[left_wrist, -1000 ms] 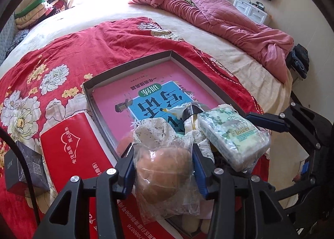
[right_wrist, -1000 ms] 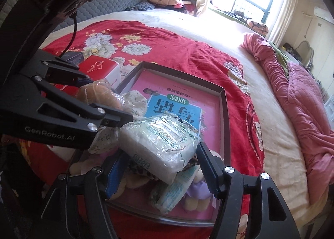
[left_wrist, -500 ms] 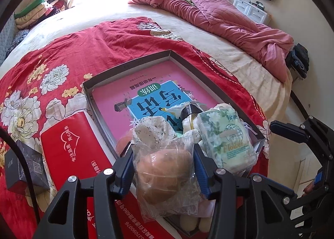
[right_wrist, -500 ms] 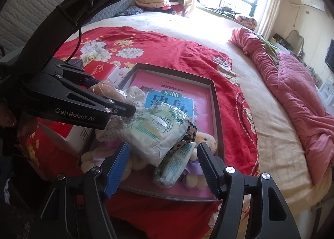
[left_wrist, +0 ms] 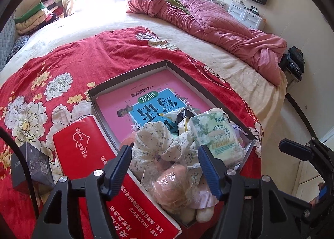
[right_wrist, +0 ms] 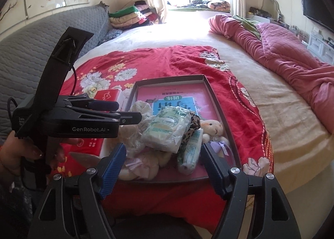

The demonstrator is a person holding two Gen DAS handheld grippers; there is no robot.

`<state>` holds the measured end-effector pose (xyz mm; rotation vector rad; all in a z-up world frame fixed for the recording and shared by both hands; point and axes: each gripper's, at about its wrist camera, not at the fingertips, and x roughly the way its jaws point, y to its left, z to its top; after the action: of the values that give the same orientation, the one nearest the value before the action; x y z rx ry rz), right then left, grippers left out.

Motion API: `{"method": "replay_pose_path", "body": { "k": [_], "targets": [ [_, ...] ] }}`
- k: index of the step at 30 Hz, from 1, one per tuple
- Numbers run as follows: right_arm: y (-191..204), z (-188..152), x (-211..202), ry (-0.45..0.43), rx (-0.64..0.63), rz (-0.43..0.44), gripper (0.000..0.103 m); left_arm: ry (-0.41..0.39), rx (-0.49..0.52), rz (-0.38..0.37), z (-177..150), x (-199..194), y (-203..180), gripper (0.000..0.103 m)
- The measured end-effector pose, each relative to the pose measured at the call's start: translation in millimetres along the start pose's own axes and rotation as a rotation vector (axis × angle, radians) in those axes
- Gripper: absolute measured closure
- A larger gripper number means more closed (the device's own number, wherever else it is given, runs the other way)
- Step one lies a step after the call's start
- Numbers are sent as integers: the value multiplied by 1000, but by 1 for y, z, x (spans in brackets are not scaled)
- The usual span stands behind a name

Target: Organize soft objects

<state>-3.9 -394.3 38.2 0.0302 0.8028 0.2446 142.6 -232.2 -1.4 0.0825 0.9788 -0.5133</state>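
Releasing soft items into the grey tray [left_wrist: 129, 75] on the red floral blanket [left_wrist: 62, 61]

The left gripper [left_wrist: 165, 161] is being opened over the tray's near corner, its pads off the bagged bun [left_wrist: 173, 186] lying between them; the right gripper [right_wrist: 162, 161] is being opened too, nothing gripped, just short of the tray's near edge. The tissue pack [right_wrist: 167, 129] is perched on the heap of soft things at the tray's near end; it is judged liable to slide off if nudged by a jaw
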Motion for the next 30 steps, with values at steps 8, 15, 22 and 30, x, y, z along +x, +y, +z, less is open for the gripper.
{"method": "replay_pose_path", "body": {
  "k": [8, 15, 22, 30],
  "targets": [
    [13, 3, -16, -23, 54, -17, 24, -40, -2, 2, -5, -26, 3, 30],
    [29, 1, -36, -91, 99, -143, 24, -58, -17, 28, -21, -51, 12, 21],
    [54, -13, -50, -146, 190, -248, 24, -64, -32, 82, -47, -74, 19, 18],
    [86, -36, -50, -138, 239, -267, 24, -59, -69, 152, -80, -94, 32, 18]
  ]
}}
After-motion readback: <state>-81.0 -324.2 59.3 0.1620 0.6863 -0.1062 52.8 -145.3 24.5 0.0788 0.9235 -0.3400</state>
